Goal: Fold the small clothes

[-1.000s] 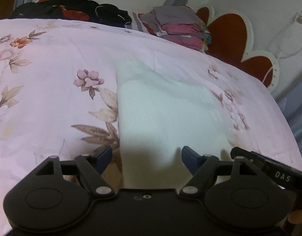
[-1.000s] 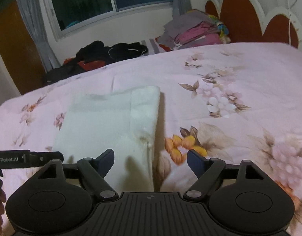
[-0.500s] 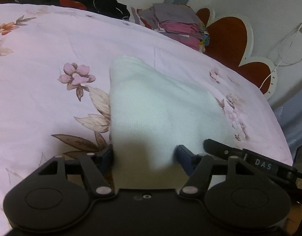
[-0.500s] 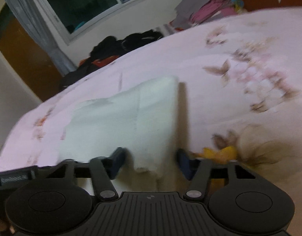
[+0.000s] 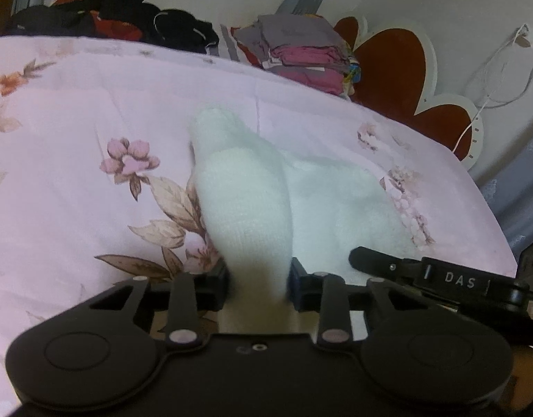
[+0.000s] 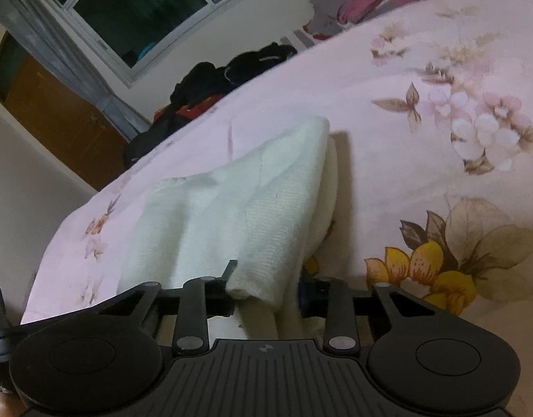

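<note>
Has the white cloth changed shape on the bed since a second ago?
Yes. The white cloth, flat before, now bunches up off the flowered bedsheet between both hand-held grippers, left and right, whose jaws are closing.

White garment (image 5: 245,205), ribbed knit, plain, no print. Bedsheet (image 5: 75,111) under it pale pink w/ floral print: pink blossoms, brown leaves; yellow-orange flower (image 6: 426,274) just right of garment. Both grippers black, pads dark blue. Beyond garment at far edge of bed: black clothes pile (image 5: 127,17) w/ red bits, folded stack (image 5: 301,52) grey over magenta. Headboard (image 5: 398,66) rust-red w/ cream border. Curtains (image 6: 58,59) grey; wall cream.
</note>
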